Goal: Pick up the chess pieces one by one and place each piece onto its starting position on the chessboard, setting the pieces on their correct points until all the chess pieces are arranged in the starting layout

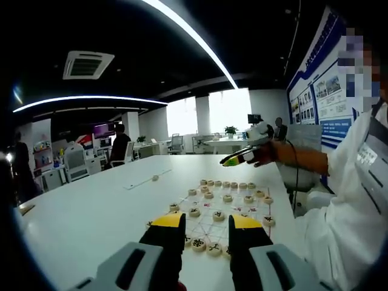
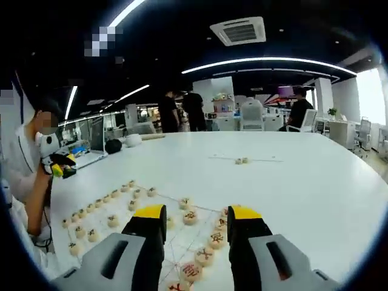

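A chessboard [image 1: 225, 213] printed with thin lines lies on the white table, and round cream chess pieces stand on it. A row of pieces [image 1: 225, 184] lines its far side, with several more scattered nearer. My left gripper [image 1: 207, 223] hovers open over the near edge, above two black-marked pieces [image 1: 206, 245]. In the right gripper view the chessboard [image 2: 176, 233] runs under my right gripper [image 2: 197, 217], which is open with nothing between its jaws. Red-marked pieces [image 2: 205, 254] lie in and around that gap. A row of pieces [image 2: 97, 203] curves off to the left.
A person in white [image 1: 351, 200] sits beside the board, holding a yellow-and-black tool [image 1: 237, 159] above its far side; the same tool [image 2: 60, 168] shows near the chest. A thin strip with a stray piece [image 1: 155, 177] lies farther out on the table [image 2: 291, 188]. People and desks stand behind.
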`<state>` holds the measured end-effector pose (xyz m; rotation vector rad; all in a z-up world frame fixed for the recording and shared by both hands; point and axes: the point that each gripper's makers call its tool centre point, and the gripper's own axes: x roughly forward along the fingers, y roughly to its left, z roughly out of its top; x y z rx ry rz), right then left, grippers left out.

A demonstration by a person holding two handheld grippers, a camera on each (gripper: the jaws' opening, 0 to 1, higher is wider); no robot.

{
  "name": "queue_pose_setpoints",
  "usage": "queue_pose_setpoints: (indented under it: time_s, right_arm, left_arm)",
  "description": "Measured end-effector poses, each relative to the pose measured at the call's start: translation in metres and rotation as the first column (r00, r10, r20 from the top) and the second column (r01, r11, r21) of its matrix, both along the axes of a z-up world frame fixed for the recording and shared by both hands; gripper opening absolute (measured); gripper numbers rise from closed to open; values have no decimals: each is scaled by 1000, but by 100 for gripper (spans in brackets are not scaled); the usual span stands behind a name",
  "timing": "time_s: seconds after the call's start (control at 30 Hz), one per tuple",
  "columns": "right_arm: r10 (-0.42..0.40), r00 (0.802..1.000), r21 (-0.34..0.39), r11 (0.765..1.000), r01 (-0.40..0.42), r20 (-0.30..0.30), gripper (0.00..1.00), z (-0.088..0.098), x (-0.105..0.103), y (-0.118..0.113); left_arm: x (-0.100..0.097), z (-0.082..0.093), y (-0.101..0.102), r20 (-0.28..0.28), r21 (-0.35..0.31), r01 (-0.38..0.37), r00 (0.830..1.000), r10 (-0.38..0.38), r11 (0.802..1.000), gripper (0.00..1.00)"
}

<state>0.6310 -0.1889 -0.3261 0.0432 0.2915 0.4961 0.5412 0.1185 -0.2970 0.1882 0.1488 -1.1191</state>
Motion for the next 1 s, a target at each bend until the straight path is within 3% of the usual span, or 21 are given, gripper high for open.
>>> queue_pose_setpoints:
  time_s: [0.03,0.07,0.17,0.33,0.43,0.6,0.9,1.0]
  right_arm:
    - [0,1000,4,1000,0,-2,40,-1,4,1]
    - [-3,1000,2,1000,3,-13,40,-4,22,6]
    - [-29,999,-52,998,27,-36,40,-15,54,7]
    - [-93,994,-82,993,89,-53,39,-30,112,7]
    - [-134,990,-138,982,125,-54,38,-39,138,2]
    - [-190,981,-158,970,183,-32,36,-48,187,-2]
    - [-286,958,-193,942,274,-34,36,-67,268,-9]
    - [-318,948,-176,935,309,-27,36,-68,278,-6]
  left_arm:
    - [0,0,0,0,0,0,1000,0,1000,30]
    - [-1,-1,1,1,3,1,1000,-1,1000,30]
    - [2,1,5,1,-4,-8,1000,8,1000,30]
    - [4,2,8,2,-12,-16,1000,16,1000,30]
    - [5,0,8,-2,-11,-16,1000,16,1000,30]
    - [15,0,15,-28,-28,-60,998,60,998,30]
    - [19,-3,16,-34,-19,-75,997,74,997,30]
    - [20,-4,15,-37,-18,-68,997,67,998,30]
